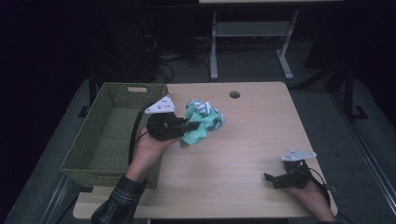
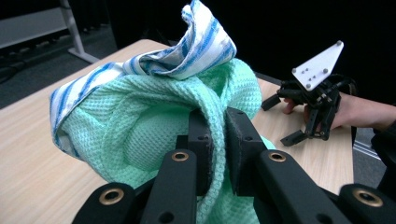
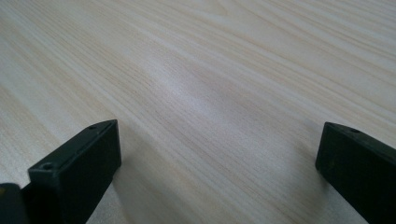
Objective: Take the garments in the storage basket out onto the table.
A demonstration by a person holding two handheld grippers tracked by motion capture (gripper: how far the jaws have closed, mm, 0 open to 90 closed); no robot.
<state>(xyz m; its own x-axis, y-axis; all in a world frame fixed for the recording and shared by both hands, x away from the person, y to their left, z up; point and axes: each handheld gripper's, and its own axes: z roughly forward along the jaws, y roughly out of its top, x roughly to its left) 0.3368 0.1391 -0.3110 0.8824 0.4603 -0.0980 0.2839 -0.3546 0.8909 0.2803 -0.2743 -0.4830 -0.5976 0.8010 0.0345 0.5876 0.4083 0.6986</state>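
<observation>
The jaws of the left gripper (image 2: 219, 140) pinch the green cloth (image 1: 201, 122), lifted beside the basket (image 1: 112, 135). It still needs dropping in. The right gripper (image 1: 275, 179) rests with jaws spread, holding nothing.

free: table centre (image 1: 233, 149) | obstacle: basket (image 1: 112, 135) at left edge

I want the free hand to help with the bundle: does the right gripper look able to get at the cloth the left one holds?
Probably yes: right gripper is open, and bare table lies between it and the cloth.
</observation>
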